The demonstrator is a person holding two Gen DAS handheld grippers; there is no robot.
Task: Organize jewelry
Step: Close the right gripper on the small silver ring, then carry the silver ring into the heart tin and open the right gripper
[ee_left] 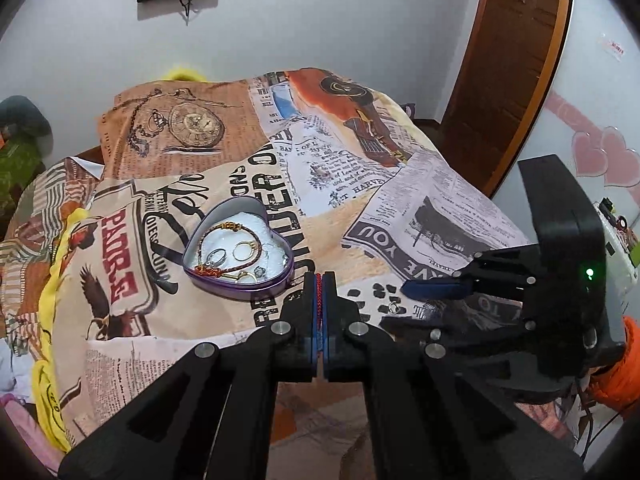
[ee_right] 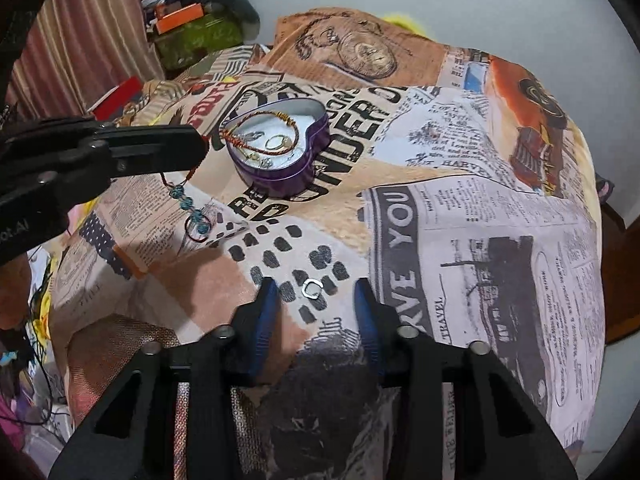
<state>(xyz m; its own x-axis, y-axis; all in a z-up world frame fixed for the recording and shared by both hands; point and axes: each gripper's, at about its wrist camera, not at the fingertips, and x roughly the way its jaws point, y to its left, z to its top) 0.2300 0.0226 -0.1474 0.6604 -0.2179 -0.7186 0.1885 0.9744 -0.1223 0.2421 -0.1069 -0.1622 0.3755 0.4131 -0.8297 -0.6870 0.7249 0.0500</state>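
Note:
A purple heart-shaped tin (ee_left: 240, 286) (ee_right: 304, 168) sits on the printed cloth and holds rings and a red-gold cord bracelet (ee_left: 224, 229). My left gripper (ee_left: 319, 280) is shut on a red cord bracelet (ee_left: 319, 300); in the right wrist view its blue beads (ee_right: 188, 202) hang below the left gripper (ee_right: 202, 142), just left of the tin. My right gripper (ee_right: 316, 290) is open, its fingers either side of a small silver ring (ee_right: 311, 288) lying on the cloth. That ring also shows in the left wrist view (ee_left: 393, 307), by the right gripper's fingertips (ee_left: 432, 290).
The newspaper-print cloth (ee_left: 400, 200) covers a rounded mound that drops away on all sides. A wooden door (ee_left: 512, 60) stands at the right. Clutter, a green box (ee_right: 196, 38) and a striped curtain (ee_right: 80, 28) lie beyond the left edge.

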